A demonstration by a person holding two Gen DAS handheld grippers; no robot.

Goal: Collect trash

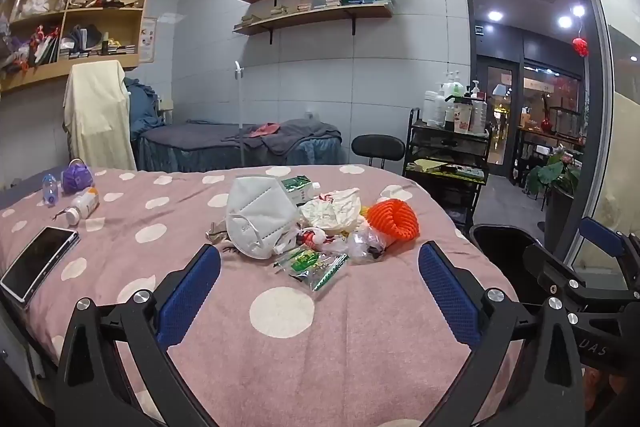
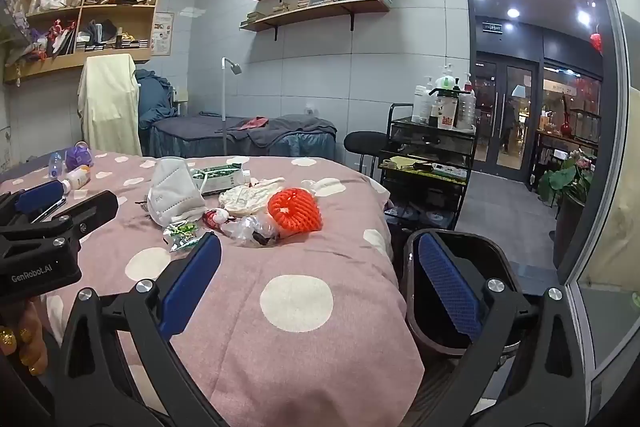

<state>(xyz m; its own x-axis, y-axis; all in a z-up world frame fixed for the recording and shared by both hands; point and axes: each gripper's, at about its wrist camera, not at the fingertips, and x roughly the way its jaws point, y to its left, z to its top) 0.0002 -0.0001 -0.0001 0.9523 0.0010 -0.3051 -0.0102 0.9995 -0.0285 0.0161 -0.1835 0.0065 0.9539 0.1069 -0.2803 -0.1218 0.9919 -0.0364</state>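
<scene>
Both grippers gape wide, empty, near the trash pile [image 1: 316,227]; only the right wrist view shows the bin [image 2: 480,247] fully.

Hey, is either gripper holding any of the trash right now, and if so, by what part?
Nothing is held. The left gripper and right gripper are both open and empty, short of the trash pile on the bed.

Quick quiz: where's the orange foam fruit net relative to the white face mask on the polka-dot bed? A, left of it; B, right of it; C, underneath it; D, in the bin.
B: the orange foam fruit net lies right of the white face mask, clutter between them.
</scene>
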